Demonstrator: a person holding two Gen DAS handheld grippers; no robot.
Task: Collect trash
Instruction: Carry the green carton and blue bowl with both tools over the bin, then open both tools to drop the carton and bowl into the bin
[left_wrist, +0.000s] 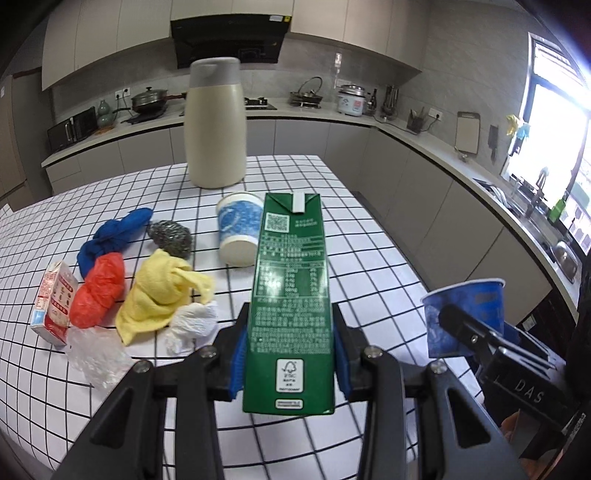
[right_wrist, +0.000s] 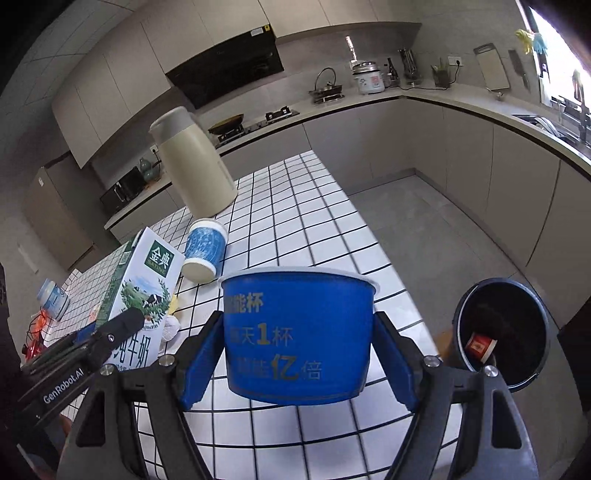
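Trash mid-transfer: left gripper (left_wrist: 290, 354) jaws clamped green carton (left_wrist: 290, 295), right gripper (right_wrist: 299, 354) gripped blue cup (right_wrist: 299, 332); next, carry to bin (right_wrist: 506, 384).

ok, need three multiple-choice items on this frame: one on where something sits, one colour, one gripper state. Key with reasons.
1. Where is the black bin?
A. on the checked table
B. on the floor beside the table's edge
C. on the kitchen counter

2. What colour is the cloth lying between the red bag and the white crumpled bag?
A. yellow
B. green
C. purple

3. What is the left gripper doing?
A. open and empty
B. shut on the blue cup
C. shut on the green milk carton

Key:
1 B: the right wrist view shows the bin down past the table edge.
2 A: the cloth is plainly yellow.
3 C: both blue pads press the carton's sides; the blue cup sits in the right gripper.
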